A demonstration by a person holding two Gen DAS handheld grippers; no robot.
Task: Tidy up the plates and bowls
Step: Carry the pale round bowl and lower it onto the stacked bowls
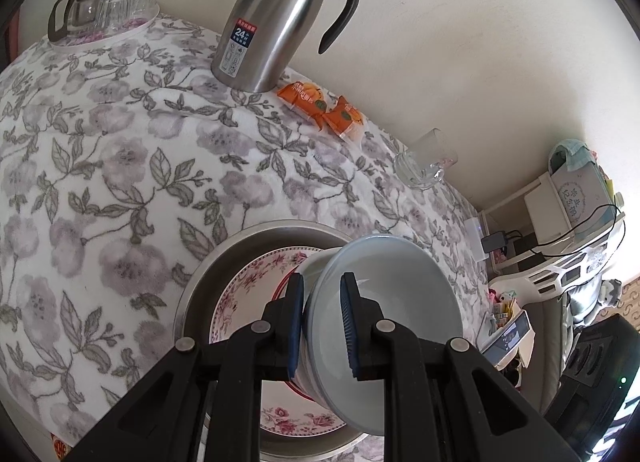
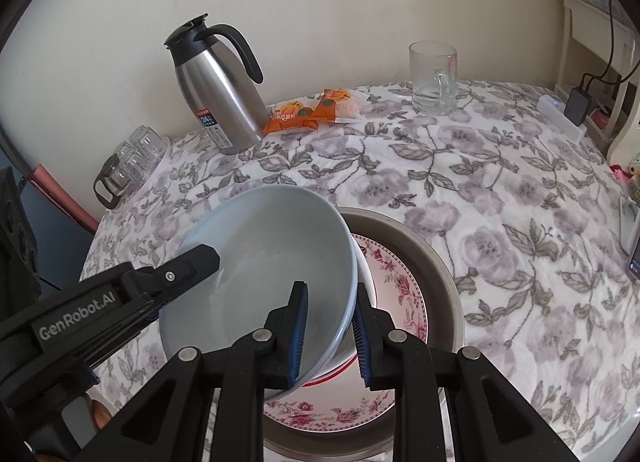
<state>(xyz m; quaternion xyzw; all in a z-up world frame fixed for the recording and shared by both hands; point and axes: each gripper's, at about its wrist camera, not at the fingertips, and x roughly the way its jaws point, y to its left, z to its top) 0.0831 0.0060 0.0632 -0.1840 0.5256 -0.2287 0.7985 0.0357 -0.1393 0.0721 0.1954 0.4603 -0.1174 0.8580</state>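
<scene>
The pale blue bowl (image 2: 260, 262) sits tilted over the floral plate (image 2: 400, 294) inside the steel basin (image 2: 440, 262), at six o'clock on the flowered tablecloth (image 2: 500, 202). The left gripper (image 1: 322, 326) pinches the bowl's rim. The right gripper (image 2: 330, 336) straddles the opposite rim, jaws narrow, pads apparently on it. A steel carafe (image 2: 220, 98) stands at eleven o'clock, a glass mug (image 2: 432, 78) at one.

Your left gripper (image 1: 322, 326) points steeply down, its blue-padded jaws nearly together and clamped across a thin rim, one pad on each side. It enters the right wrist view from the lower left (image 2: 208, 258). Your right gripper (image 2: 332, 336) also tilts steeply down at bottom centre, its jaws straddling a rim with a slightly wider gap.
</scene>
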